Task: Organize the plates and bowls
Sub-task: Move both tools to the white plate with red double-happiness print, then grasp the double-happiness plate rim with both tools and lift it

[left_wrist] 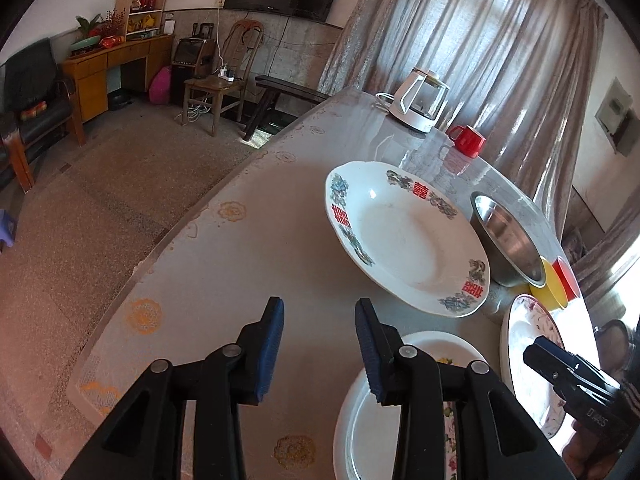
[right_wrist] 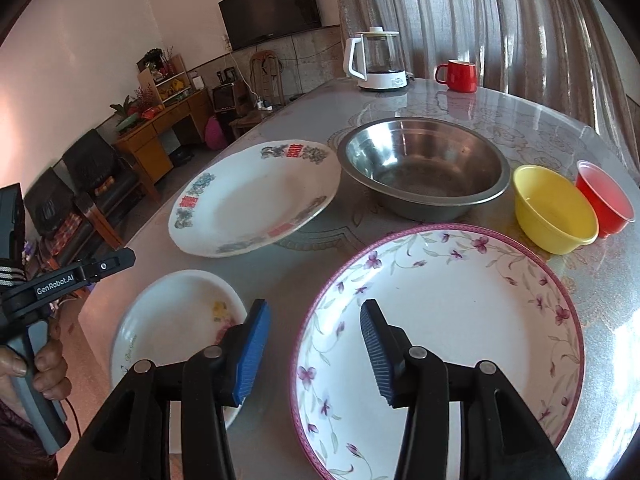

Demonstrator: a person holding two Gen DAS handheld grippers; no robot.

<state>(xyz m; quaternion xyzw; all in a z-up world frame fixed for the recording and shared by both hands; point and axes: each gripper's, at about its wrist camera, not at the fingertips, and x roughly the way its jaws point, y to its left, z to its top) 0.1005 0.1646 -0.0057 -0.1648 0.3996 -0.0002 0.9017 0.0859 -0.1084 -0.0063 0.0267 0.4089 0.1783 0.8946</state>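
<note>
A: Right, status on the surface [right_wrist: 460,112], going left to right?

B: Nothing stacked yet, by my read. Every piece sits on its own. Small white plate [right_wrist: 176,320] at 8 o'clock in the right wrist view, faint flower print, near the surface edge. Next, white plate with red characters [right_wrist: 248,204] at 10 o'clock, its far rim just beside the steel bowl [right_wrist: 424,168], maybe overlapping it, can't tell. Then the big floral plate with purple rim [right_wrist: 444,328] at 5 o'clock, closest to camera. Yellow bowl [right_wrist: 554,208] at 3 o'clock, red bowl [right_wrist: 606,200] touching or just beside it further right.

A: Fingers?

B: Left gripper [left_wrist: 320,340] released, nothing between the fingers; blue pads hover over bare surface, the right one over the small white plate's rim. Right gripper [right_wrist: 316,348] also released, empty, straddling the near-left rim of the floral plate without pressing on it.

A: What's left?

B: Basically all of it. My guess: nest the plates by size, nest the bowls, red into yellow into steel. Right side looks set up to take the floral plate's rim first.

A: Anything off-task?

B: Kettle [right_wrist: 376,60] and red mug [right_wrist: 460,76] at 12 o'clock, well apart from the dishes. Person's hand [right_wrist: 40,364] at 8 o'clock holding the left grip.

A: Dish condition?

B: All look empty and dry. Steel bowl shiny, glare on the surface at right.
</note>
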